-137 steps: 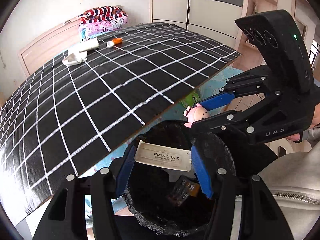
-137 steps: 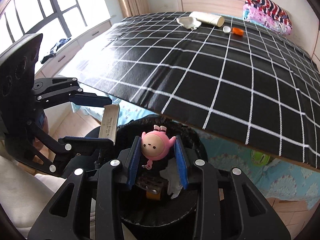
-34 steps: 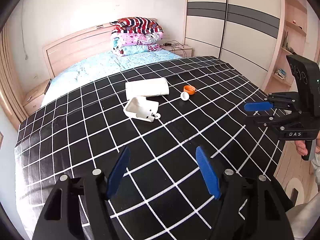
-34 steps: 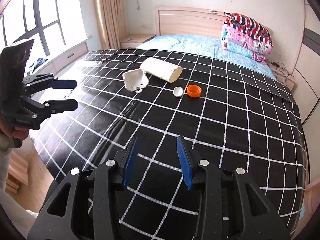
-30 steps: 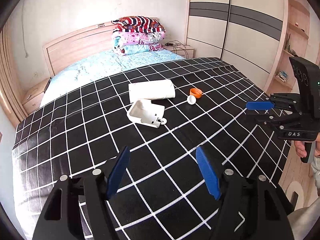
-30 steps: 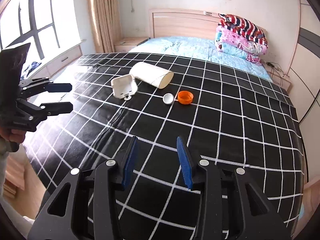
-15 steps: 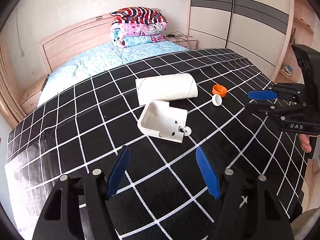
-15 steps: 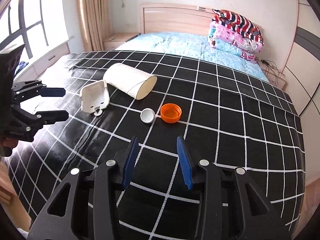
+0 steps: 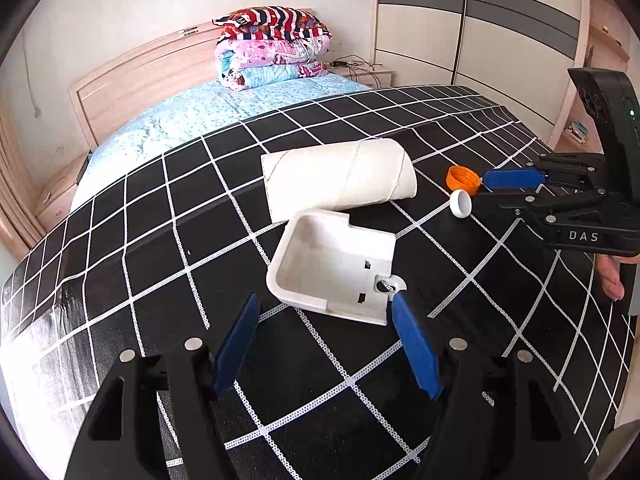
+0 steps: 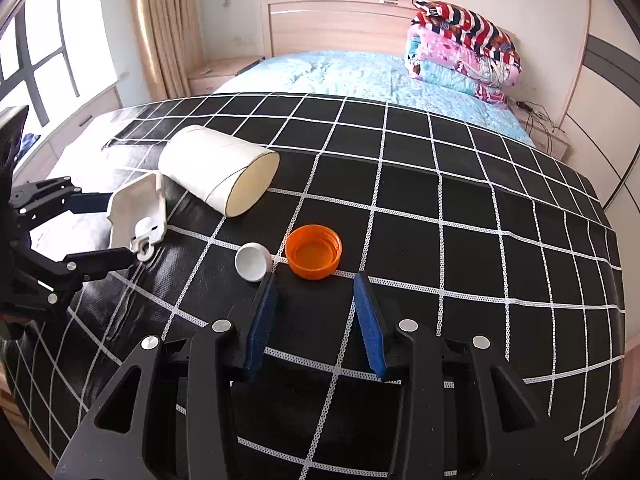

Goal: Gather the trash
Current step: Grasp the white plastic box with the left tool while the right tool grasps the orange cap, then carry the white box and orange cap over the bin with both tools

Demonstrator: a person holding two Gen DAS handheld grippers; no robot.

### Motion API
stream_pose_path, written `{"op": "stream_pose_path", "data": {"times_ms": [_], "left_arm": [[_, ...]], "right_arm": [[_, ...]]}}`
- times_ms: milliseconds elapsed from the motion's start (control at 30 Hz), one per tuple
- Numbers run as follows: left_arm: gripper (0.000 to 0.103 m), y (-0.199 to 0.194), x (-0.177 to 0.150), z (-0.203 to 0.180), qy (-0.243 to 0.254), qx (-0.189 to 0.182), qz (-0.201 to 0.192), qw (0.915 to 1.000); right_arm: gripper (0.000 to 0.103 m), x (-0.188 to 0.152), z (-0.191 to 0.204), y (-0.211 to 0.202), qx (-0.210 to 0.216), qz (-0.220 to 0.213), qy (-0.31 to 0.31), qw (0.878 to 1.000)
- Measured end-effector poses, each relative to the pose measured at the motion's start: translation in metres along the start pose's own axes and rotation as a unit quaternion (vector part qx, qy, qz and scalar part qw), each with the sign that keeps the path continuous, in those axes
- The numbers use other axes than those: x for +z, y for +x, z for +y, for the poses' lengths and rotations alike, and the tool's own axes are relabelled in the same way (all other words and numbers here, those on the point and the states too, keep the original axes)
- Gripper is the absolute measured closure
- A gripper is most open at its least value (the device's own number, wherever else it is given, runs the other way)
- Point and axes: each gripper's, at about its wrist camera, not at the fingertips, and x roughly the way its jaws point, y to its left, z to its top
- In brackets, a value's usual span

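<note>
Left wrist view: the approach step is in hand. The white plastic tray [image 9: 332, 264] lies at twelve o'clock of the empty, spread left gripper [image 9: 324, 334], its near edge just reaching the fingertips. The orange cap [image 10: 313, 252] sits at twelve of the unclenched, empty right gripper [image 10: 316, 300]. Next, each should probably advance, straddle, then close.

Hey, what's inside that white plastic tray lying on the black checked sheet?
The tray looks empty: bare white floor with a few small slots. Nothing shows under it; its underside against the sheet is hidden.
</note>
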Motion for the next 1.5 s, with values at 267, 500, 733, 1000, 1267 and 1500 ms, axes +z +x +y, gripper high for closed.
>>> {"op": "stream_pose_path", "data": {"times_ms": [267, 500, 733, 1000, 1267, 1500], "left_arm": [[0.061, 0.0, 0.006, 0.01, -0.027, -0.004, -0.01, 0.9996], [0.081, -0.006, 0.006, 0.01, -0.042, -0.007, -0.013, 0.999], [0.086, -0.014, 0.006, 0.004, -0.04, -0.003, -0.014, 0.9991], [0.097, -0.035, 0.006, -0.01, -0.024, -0.002, -0.022, 0.9994], [0.097, -0.064, 0.004, -0.03, -0.007, 0.002, -0.038, 0.9993], [0.097, -0.095, -0.001, -0.048, 0.008, 0.006, -0.054, 0.9985]], "right_arm": [[0.063, 0.007, -0.004, 0.008, 0.006, -0.003, 0.009, 1.0], [0.073, 0.004, -0.007, 0.004, 0.008, -0.005, 0.016, 1.0], [0.073, 0.001, -0.003, -0.006, 0.013, -0.008, 0.01, 1.0], [0.073, -0.003, 0.004, -0.028, 0.01, -0.023, 0.001, 1.0], [0.073, -0.012, 0.012, -0.058, 0.007, -0.041, -0.009, 0.999], [0.073, -0.021, 0.021, -0.09, 0.004, -0.061, -0.021, 0.998]]}}
